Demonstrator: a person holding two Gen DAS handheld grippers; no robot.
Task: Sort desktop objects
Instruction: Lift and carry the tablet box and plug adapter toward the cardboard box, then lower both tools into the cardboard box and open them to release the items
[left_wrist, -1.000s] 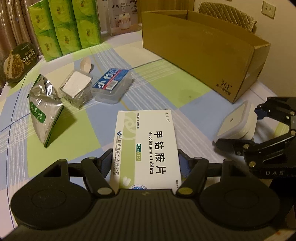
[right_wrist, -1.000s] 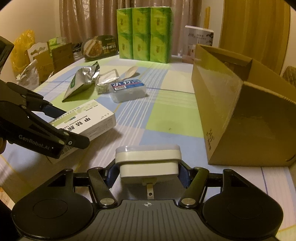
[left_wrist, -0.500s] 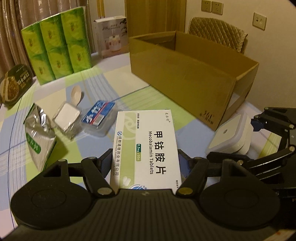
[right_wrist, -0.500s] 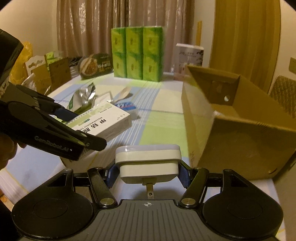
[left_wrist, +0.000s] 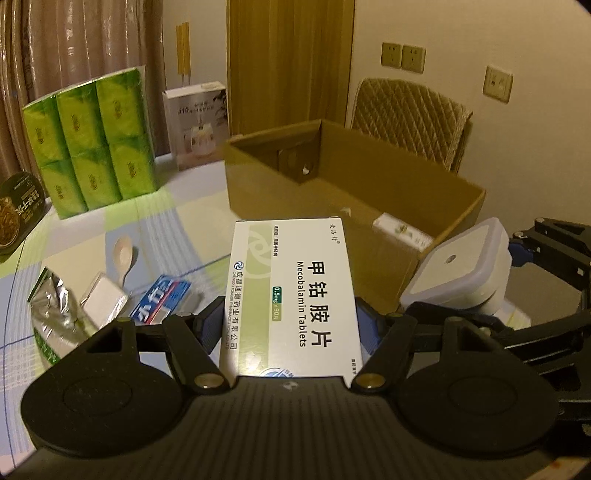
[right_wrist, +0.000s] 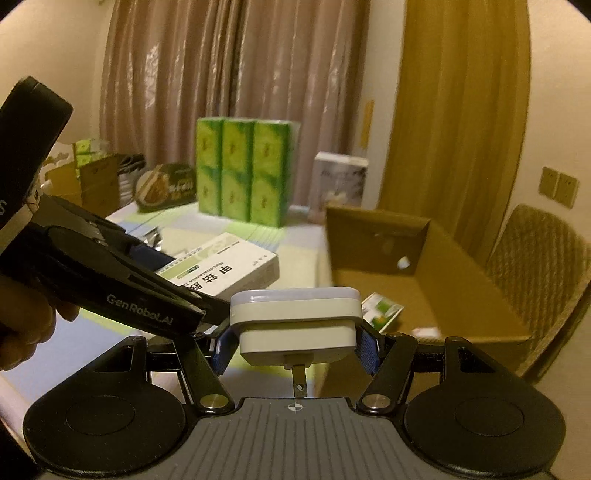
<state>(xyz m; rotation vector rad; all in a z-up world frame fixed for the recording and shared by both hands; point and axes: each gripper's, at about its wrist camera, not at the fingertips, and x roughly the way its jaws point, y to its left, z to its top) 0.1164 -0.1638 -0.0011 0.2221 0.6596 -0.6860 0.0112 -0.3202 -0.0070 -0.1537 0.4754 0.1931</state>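
My left gripper (left_wrist: 291, 325) is shut on a white-and-green Mecobalamin tablet box (left_wrist: 291, 291), held level above the table, its far end reaching the near wall of the open cardboard box (left_wrist: 369, 192). A small white-and-green carton (left_wrist: 402, 230) lies inside that box. My right gripper (right_wrist: 295, 332) is shut on a white plug-in adapter (right_wrist: 295, 317), prongs toward the camera, raised beside the cardboard box (right_wrist: 461, 280). The adapter (left_wrist: 458, 266) hangs just right of the tablet box (right_wrist: 221, 269). The two grippers are close together, side by side.
On the table at left lie a foil bag (left_wrist: 51, 317), a clear tray (left_wrist: 103, 302), a blue-labelled clear case (left_wrist: 162, 299) and a wooden spoon (left_wrist: 123, 254). Green tissue packs (left_wrist: 88, 140) and a white product box (left_wrist: 195, 122) stand behind. A quilted chair (left_wrist: 410, 118) sits beyond the cardboard box.
Both grippers have risen from the table with their loads and moved toward the cardboard box, whose inside now shows. Neither grip has changed.
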